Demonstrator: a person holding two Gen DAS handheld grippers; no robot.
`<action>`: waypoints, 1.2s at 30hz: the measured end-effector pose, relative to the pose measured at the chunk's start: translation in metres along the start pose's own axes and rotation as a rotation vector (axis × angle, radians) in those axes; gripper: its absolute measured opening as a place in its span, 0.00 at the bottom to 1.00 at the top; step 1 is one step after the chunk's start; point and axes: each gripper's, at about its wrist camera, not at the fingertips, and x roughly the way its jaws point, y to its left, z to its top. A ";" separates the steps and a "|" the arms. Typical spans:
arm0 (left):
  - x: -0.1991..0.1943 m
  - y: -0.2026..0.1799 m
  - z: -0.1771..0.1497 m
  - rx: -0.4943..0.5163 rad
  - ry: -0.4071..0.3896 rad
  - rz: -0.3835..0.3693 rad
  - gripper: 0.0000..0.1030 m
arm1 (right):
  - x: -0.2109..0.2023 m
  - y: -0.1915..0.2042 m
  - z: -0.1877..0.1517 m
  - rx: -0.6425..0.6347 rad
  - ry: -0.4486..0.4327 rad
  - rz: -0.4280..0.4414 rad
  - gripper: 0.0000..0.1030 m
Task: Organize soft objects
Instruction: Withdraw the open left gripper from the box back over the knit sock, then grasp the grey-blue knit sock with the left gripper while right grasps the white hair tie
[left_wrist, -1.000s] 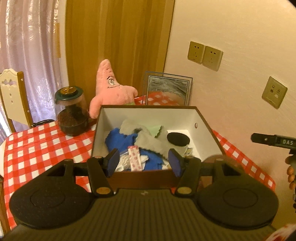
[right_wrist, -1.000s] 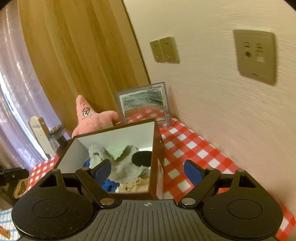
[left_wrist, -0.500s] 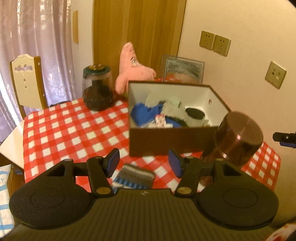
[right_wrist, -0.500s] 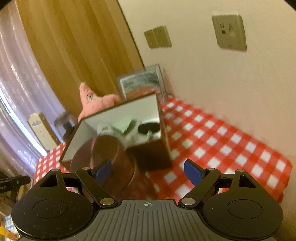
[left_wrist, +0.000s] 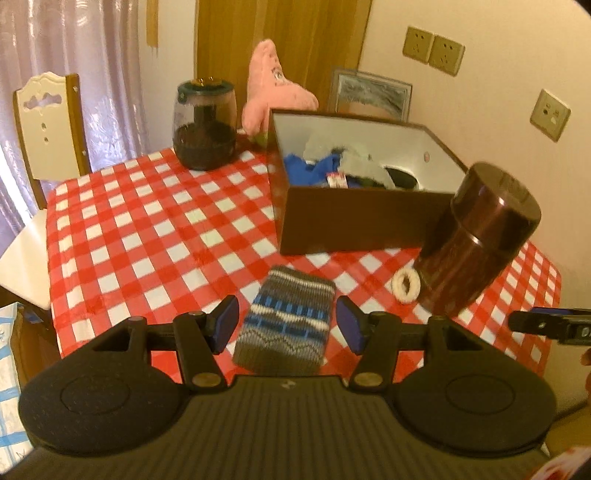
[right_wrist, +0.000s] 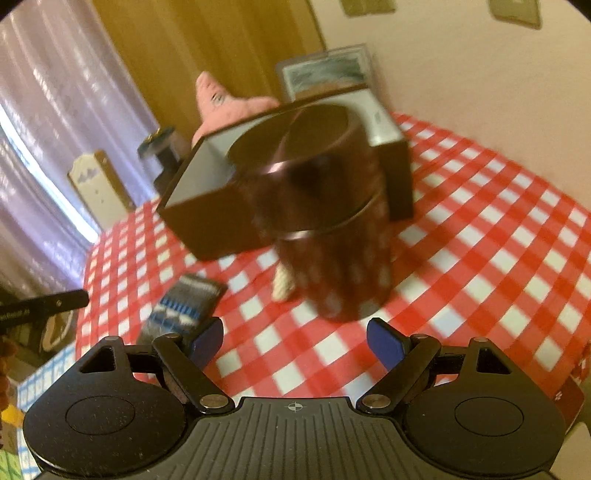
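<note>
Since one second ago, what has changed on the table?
Both grippers pulled back from the brown box. The left gripper now frames the striped knitted sock; the right gripper faces the dark brown canister. Both stayed open and empty; nothing on the table moved.

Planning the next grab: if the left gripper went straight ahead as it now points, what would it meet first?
Most likely the striped knit item lying on the checkered tablecloth, centred between the open left gripper fingers. Depth is unclear; the brown box stands beyond.
</note>
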 end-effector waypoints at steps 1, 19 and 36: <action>0.002 0.001 -0.002 0.006 0.006 -0.005 0.54 | 0.006 0.006 -0.004 -0.002 0.014 0.001 0.83; 0.055 -0.005 -0.028 0.106 0.096 -0.064 0.54 | 0.076 0.051 -0.024 -0.059 0.035 -0.053 0.74; 0.124 -0.033 -0.046 0.299 0.142 0.048 0.57 | 0.121 0.042 -0.022 -0.024 0.080 -0.085 0.68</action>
